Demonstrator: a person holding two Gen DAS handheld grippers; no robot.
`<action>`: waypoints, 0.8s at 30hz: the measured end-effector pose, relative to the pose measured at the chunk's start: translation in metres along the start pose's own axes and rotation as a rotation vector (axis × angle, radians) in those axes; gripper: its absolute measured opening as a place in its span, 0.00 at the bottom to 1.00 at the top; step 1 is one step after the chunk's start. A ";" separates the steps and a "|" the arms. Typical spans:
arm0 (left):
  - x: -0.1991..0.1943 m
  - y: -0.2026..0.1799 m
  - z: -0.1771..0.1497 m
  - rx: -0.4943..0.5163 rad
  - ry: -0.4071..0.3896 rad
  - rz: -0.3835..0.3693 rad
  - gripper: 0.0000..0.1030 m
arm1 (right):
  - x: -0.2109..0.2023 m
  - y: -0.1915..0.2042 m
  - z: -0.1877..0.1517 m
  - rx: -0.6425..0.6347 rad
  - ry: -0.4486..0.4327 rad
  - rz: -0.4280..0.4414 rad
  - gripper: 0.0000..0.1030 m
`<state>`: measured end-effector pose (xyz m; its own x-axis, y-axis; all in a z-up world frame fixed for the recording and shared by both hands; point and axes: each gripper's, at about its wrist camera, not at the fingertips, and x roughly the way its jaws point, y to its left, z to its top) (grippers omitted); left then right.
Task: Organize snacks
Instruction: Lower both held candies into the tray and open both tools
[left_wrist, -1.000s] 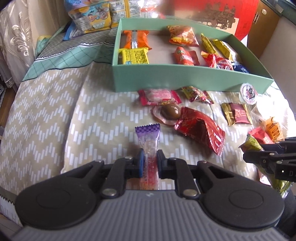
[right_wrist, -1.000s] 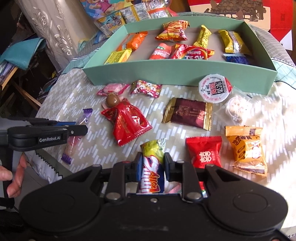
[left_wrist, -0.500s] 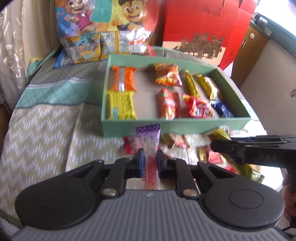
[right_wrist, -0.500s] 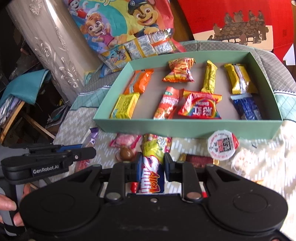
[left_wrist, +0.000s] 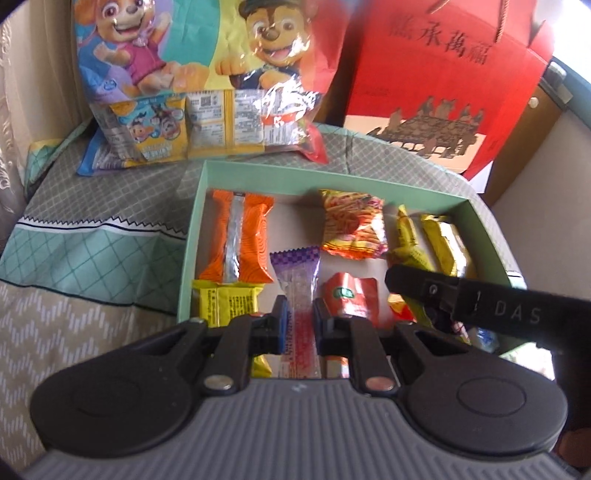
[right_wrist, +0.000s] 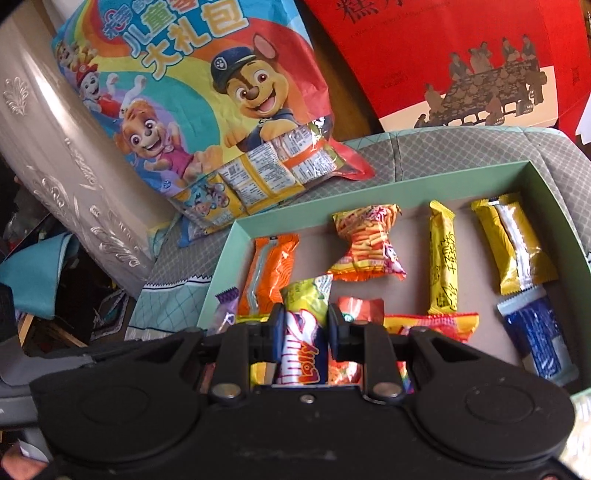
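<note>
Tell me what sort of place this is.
Probably a home living room: a patterned cloth covers the surface under the green snack box, with a cartoon gift bag and a red gift box propped behind.

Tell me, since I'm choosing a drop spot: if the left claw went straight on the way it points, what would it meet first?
Probably the bare floor of the green box, in the gap between the orange packet and the noodle-print packet; depth is uncertain.

The tray (left_wrist: 484, 221) fills mid-frame with snack packets (left_wrist: 352, 229) inside; a cartoon bag (left_wrist: 192, 74) stands behind at upper left, a gift box (left_wrist: 436, 85) upper right
</note>
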<state>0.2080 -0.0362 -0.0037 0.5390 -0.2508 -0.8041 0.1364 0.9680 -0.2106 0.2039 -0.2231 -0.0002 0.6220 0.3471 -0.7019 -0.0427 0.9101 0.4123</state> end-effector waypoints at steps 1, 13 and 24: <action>0.008 0.002 0.002 -0.001 0.010 0.006 0.13 | 0.007 0.000 0.004 0.003 0.003 -0.002 0.22; 0.042 0.006 0.008 0.019 0.037 0.064 0.50 | 0.050 -0.001 0.014 0.035 0.042 0.028 0.57; 0.027 0.005 0.000 0.023 0.011 0.077 0.85 | 0.029 -0.004 0.009 0.014 0.006 -0.010 0.96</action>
<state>0.2237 -0.0377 -0.0262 0.5395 -0.1755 -0.8235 0.1143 0.9842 -0.1349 0.2293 -0.2189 -0.0173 0.6179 0.3392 -0.7093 -0.0254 0.9103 0.4131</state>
